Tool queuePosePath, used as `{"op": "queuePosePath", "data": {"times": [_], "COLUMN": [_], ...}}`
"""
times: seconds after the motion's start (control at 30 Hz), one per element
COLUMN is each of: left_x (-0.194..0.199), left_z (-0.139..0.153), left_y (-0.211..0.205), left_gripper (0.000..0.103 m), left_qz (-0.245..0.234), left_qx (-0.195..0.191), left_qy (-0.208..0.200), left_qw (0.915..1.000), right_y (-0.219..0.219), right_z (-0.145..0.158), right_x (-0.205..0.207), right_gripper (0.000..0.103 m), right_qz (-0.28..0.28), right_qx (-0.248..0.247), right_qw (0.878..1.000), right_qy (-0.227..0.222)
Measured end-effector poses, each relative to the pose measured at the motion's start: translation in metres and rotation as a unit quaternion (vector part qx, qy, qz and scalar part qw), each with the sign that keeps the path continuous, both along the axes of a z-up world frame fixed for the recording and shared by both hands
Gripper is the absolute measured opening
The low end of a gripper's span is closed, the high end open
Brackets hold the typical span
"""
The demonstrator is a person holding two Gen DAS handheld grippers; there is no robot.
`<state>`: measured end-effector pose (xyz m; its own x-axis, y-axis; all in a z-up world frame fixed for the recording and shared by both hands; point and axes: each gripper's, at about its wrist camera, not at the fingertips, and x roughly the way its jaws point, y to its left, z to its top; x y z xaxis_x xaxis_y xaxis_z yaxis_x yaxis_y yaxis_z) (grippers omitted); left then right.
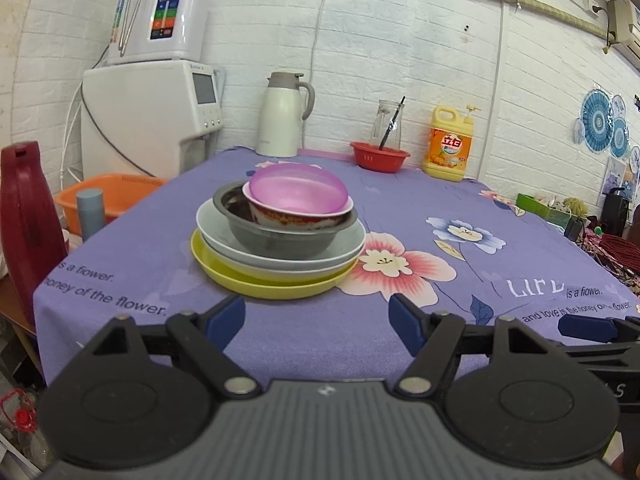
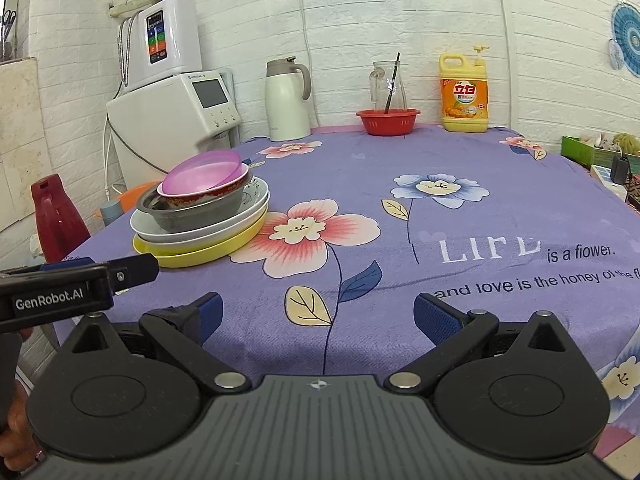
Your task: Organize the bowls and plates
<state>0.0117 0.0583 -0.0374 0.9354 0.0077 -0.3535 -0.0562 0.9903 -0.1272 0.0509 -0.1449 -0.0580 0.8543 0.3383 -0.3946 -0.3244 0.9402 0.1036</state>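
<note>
A stack of dishes stands on the purple flowered tablecloth (image 1: pixel 400 208). From the bottom: a yellow plate (image 1: pixel 256 282), a pale grey plate (image 1: pixel 224 236), a dark grey metal bowl (image 1: pixel 276 240), a red-and-white bowl (image 1: pixel 280 216) and a pink bowl (image 1: pixel 298 188) tilted on top. The same stack shows in the right wrist view (image 2: pixel 200 216) at the left. My left gripper (image 1: pixel 316 322) is open and empty, just in front of the stack. My right gripper (image 2: pixel 316 318) is open and empty, to the right of the stack near the table's front edge.
At the table's back stand a white thermos jug (image 1: pixel 282 114), a red basket (image 1: pixel 379 155) with a glass pitcher (image 1: pixel 387 120) behind it, and a yellow detergent bottle (image 1: pixel 450 144). White appliances (image 1: pixel 152 112), an orange basin (image 1: pixel 108 196) and a red flask (image 1: pixel 24 208) are left of the table.
</note>
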Motion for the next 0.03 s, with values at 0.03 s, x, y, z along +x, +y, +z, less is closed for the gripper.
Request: {"op": "queuePosePath", "data": {"times": [0.03], "left_x": [0.0002], "left_z": [0.0004], "left_y": [0.0002], "left_gripper": [0.072], "left_qz": [0.003], "left_qx": [0.003], "left_qy": [0.001], "left_qw": [1.0000], "right_y": [0.0000], "right_z": [0.0000], "right_x": [-0.0005], "right_gripper": [0.103], "right_qz": [0.000], "right_qx": [0.000], "right_qw": [1.000], "right_qy": [-0.001]}}
